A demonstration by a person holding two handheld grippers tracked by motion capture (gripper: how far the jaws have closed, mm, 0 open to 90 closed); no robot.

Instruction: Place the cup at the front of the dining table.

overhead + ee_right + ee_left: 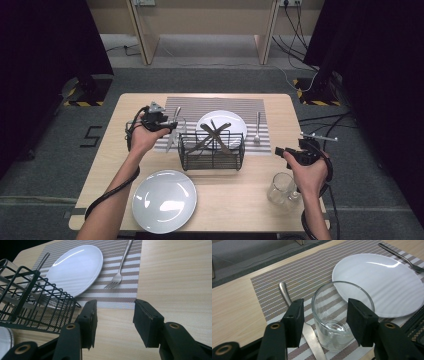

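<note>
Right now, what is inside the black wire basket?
In the black wire basket, crossed metal cutlery handles stick out above the rim. Their lower ends sit behind the mesh, so what kind of pieces they are cannot be told.

The left gripper has its jaws to either side of a clear glass, with a gap at each side, so the pads do not press it. The glass stands upright on a striped mat, close to the mat's near edge. A knife lies just left of it, passing under the left jaw. A white plate sits behind the glass to the right, a fork beyond it. The mat rests on a wooden table.
</note>
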